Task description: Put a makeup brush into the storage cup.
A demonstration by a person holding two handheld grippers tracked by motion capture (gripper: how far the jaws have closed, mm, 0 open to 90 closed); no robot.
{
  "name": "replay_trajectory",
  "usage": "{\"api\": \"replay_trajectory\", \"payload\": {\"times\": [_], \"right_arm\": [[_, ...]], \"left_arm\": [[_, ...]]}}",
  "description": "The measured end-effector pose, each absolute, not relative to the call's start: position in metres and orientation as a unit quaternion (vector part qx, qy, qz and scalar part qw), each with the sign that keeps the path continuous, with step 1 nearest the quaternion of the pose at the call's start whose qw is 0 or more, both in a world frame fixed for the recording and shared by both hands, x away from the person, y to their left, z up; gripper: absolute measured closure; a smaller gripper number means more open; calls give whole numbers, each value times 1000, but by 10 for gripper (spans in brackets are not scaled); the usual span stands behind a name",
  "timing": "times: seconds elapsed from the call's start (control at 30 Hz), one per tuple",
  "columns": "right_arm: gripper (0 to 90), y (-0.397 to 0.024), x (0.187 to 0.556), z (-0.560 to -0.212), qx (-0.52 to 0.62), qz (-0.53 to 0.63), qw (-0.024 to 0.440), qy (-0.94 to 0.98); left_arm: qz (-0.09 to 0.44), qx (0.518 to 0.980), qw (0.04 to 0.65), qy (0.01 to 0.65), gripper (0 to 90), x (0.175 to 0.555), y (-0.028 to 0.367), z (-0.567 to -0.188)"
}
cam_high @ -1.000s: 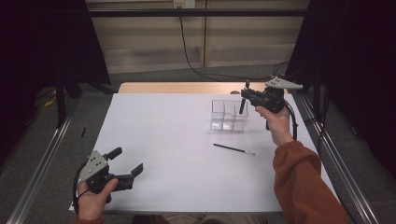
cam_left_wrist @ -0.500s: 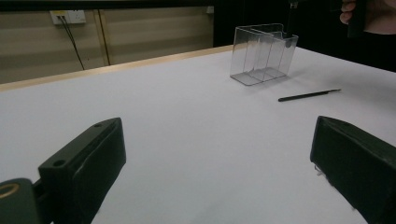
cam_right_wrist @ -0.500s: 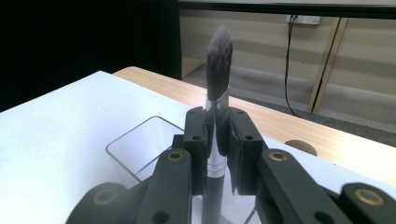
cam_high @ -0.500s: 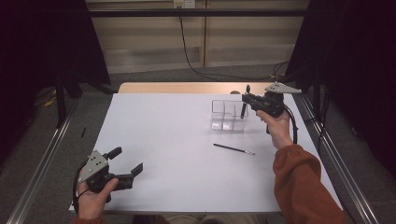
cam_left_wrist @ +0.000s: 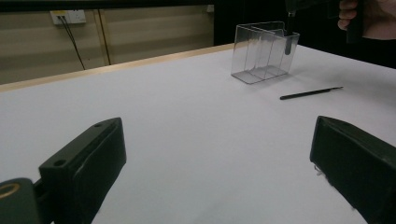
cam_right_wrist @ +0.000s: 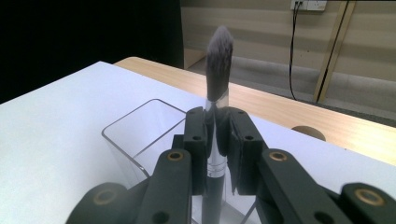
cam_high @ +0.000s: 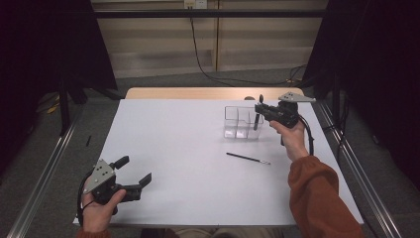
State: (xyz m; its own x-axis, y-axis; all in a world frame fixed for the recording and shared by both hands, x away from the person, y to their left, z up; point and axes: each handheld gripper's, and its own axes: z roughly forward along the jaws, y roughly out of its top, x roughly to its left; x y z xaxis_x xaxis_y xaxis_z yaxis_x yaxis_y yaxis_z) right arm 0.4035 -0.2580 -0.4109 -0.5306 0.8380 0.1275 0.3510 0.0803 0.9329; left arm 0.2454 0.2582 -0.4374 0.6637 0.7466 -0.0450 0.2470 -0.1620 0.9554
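Right gripper (cam_right_wrist: 217, 135) pinched makeup brush (cam_right_wrist: 218, 60) upright (bristles up) over clear organizer (cam_high: 241, 122); left gripper (cam_high: 132, 173) rested, jaws spread.

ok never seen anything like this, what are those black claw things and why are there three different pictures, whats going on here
A person sits at a white table holding a hand-operated two-jaw gripper in each hand. One picture comes from a camera above the table; the other two come from small cameras riding on each gripper, looking along its black jaws.

The left gripper rests near the table's front corner, jaws open, holding nothing. The right gripper is shut on a makeup brush, bristles up, with the handle end down inside a clear divided holder. The gripper's own camera shows the jaws pinching the brush's silver collar.

A thin dark brush lies flat on the table, in front of the holder.
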Motion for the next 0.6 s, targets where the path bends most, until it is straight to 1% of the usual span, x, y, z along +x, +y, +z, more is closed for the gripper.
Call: {"api": "replay_trajectory", "payload": {"times": [0.2,0.3,0.4,0.43,0.53,0.57,0.6], "right_arm": [[788,-260,403,-413,429,526,228,698],[757,-260,403,-414,433,526,225,697],[680,-260,403,-415,437,523,227,696],[667,-261,403,-415,437,522,229,696],[570,-263,402,-415,444,525,230,689],[565,-263,402,-414,444,526,229,688],[524,-263,401,-414,442,524,229,691]], "left_arm": [[228,731,547,339,36,246,257,-438],[228,730,547,340,36,246,257,-438],[229,731,547,339,36,246,257,-438],[228,731,547,339,35,246,257,-438],[228,730,548,338,36,246,257,-438],[228,731,547,339,36,246,257,-438],[228,731,547,339,36,246,257,-438]]}}
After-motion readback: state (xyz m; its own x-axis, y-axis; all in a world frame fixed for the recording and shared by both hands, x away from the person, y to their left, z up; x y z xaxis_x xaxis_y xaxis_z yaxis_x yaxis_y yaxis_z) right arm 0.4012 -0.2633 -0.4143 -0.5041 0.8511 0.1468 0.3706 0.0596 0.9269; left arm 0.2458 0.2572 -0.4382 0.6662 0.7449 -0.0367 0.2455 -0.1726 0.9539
